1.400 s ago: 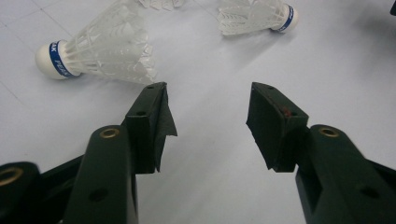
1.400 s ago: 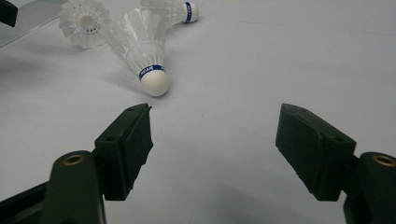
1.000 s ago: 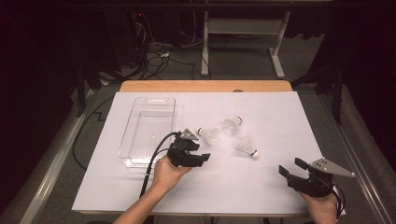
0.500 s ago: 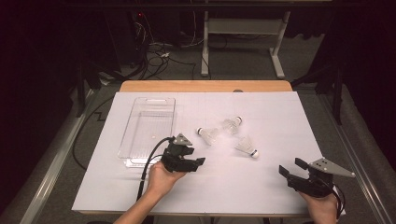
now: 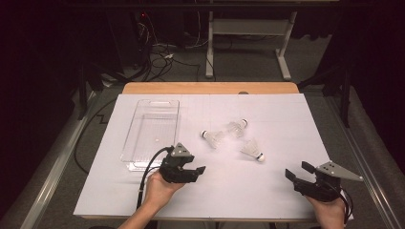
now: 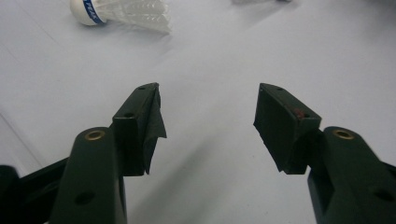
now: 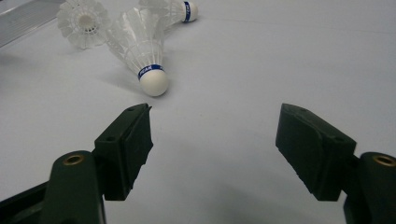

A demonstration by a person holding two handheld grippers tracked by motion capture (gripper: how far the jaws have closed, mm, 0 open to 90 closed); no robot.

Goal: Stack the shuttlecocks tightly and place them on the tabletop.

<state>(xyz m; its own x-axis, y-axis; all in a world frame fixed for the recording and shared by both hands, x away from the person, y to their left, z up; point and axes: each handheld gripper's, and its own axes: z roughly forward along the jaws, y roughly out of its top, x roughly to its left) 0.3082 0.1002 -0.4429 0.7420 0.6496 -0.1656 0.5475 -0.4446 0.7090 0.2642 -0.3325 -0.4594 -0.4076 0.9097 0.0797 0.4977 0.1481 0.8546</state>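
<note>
In the left gripper view the left gripper [image 6: 209,112] stands with its jaws spread wide and nothing between them, only bare white sheet. A shuttlecock [image 6: 122,11] lies at the upper left of that frame, its feather skirt cut off by the top edge and a blue band round its rounded cork. The right gripper [image 7: 212,135] is spread just as wide and holds nothing; another shuttlecock [image 7: 140,53] lies on its side just beyond the left jaw, ribbed translucent skirt fanning away, the lettering on its blue band too small to read. In the high view three shuttlecocks sit at centre, the clear plastic tray [image 5: 143,143] to their left, its glassy walls faint against the white table cover [image 5: 286,124]
</note>
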